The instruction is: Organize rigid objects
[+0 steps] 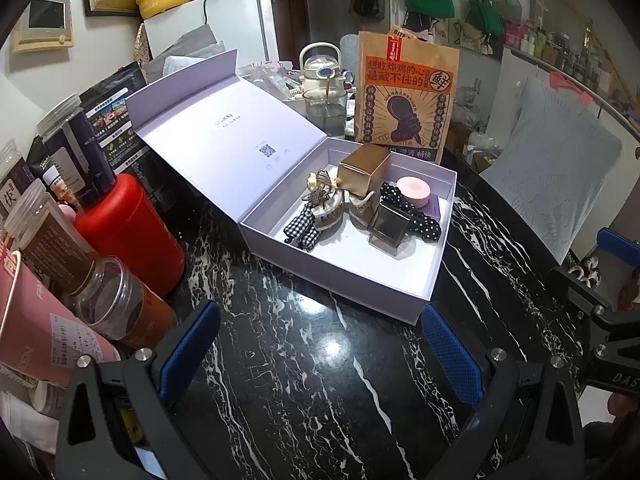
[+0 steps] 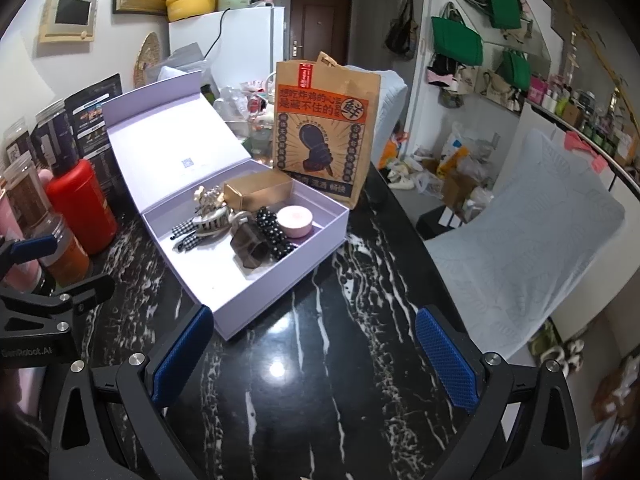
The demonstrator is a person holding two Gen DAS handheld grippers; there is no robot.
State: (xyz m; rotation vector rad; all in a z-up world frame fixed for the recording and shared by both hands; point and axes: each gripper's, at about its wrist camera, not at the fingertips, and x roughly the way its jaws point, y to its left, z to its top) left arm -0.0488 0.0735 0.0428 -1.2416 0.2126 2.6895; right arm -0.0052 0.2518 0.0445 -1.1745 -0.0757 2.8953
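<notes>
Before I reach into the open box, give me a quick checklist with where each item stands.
1. Left gripper open and empty: ok.
2. Right gripper open and empty: ok.
3. Box lid folded back, clear of reach: ok.
4. Free floor space in the box: ok, near side bare.
5. Gold carton stable: cannot tell, it sits among the hair clips.
6. Red bottle clear of the box: ok.

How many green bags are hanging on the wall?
3. One big green bag hangs lowest and leftmost, one hangs highest beside the mirror, and a smaller one hangs below that. More may be hidden among the other bags there.
</notes>
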